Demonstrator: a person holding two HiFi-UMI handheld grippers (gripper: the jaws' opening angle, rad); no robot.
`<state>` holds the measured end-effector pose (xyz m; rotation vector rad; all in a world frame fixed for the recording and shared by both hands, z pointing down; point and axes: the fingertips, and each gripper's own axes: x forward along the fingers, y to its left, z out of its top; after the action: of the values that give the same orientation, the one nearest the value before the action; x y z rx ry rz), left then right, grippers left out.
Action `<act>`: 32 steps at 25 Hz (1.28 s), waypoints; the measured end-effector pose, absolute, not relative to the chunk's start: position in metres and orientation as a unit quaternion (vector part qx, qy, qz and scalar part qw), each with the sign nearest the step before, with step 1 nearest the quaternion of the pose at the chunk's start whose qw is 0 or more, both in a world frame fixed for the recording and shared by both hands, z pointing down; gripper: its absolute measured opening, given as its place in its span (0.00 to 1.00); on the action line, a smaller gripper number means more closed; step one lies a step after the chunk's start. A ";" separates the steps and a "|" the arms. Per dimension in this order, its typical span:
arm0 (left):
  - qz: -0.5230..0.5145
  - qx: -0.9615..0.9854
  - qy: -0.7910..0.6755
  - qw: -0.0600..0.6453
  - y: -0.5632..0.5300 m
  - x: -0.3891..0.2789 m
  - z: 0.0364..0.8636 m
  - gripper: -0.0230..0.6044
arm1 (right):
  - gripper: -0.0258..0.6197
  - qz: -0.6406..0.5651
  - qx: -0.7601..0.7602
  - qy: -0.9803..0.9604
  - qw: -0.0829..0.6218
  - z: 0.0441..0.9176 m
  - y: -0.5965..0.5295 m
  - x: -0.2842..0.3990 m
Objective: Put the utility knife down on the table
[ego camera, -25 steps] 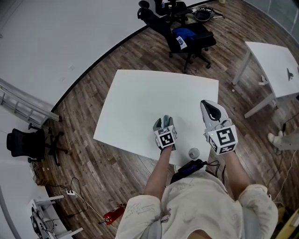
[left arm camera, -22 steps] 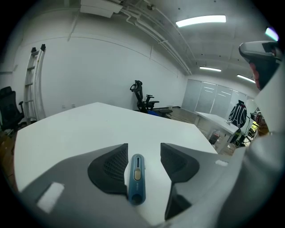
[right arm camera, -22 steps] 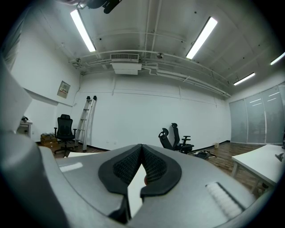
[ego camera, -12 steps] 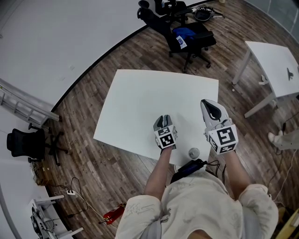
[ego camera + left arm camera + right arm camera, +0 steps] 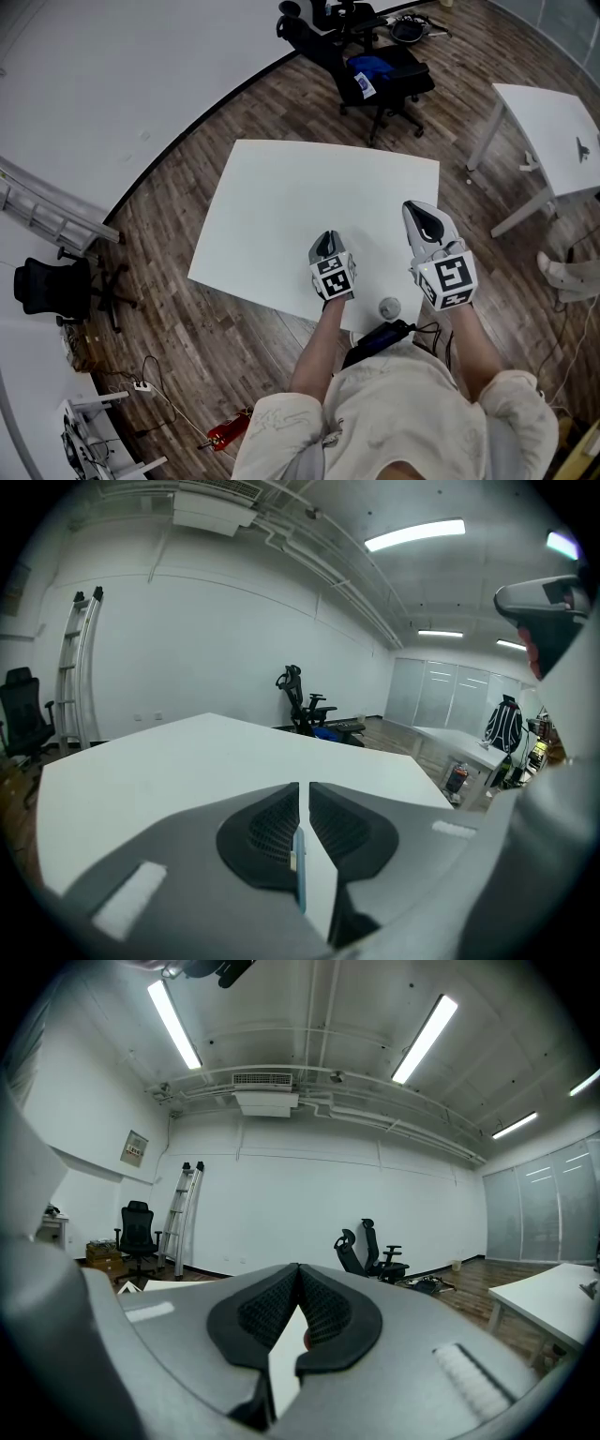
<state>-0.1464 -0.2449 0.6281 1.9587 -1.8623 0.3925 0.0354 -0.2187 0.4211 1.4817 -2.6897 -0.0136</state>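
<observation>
**Where Is the Knife?**

At 5 o'clock, by the near edge of the worktop (image 5: 281, 197), sits a small round grey thing (image 5: 388, 307). Just past it, the left gripper (image 5: 304, 786) has just been closing. Its fingers are almost pressed together, with a thin pale blue strip (image 5: 297, 869) in the slit. It may be the utility knife seen on edge; I cannot tell. At 4 o'clock, the right gripper (image 5: 298, 1267) has its fingers pressed together. Farther out, no knife lies there. A utility knife is likely light, stiff, smooth and sharp, so hold its thick handle.
</observation>
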 end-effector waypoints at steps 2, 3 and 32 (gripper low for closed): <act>0.139 0.702 -0.669 0.200 -0.246 -0.147 0.627 0.11 | 0.05 -0.004 0.482 -0.875 0.035 0.421 -0.219 0.035; 0.139 0.702 -0.669 0.200 -0.245 -0.147 0.626 0.10 | 0.05 -0.004 0.482 -0.876 0.036 0.421 -0.219 0.034; 0.060 0.732 -0.671 0.102 -0.248 -0.133 0.522 0.07 | 0.05 -0.001 0.478 -0.877 0.033 0.421 -0.221 0.028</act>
<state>-0.1334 -0.2480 0.5224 2.1616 -1.9822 0.1771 0.0279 -0.2208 0.4208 1.4719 -2.6994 -0.0034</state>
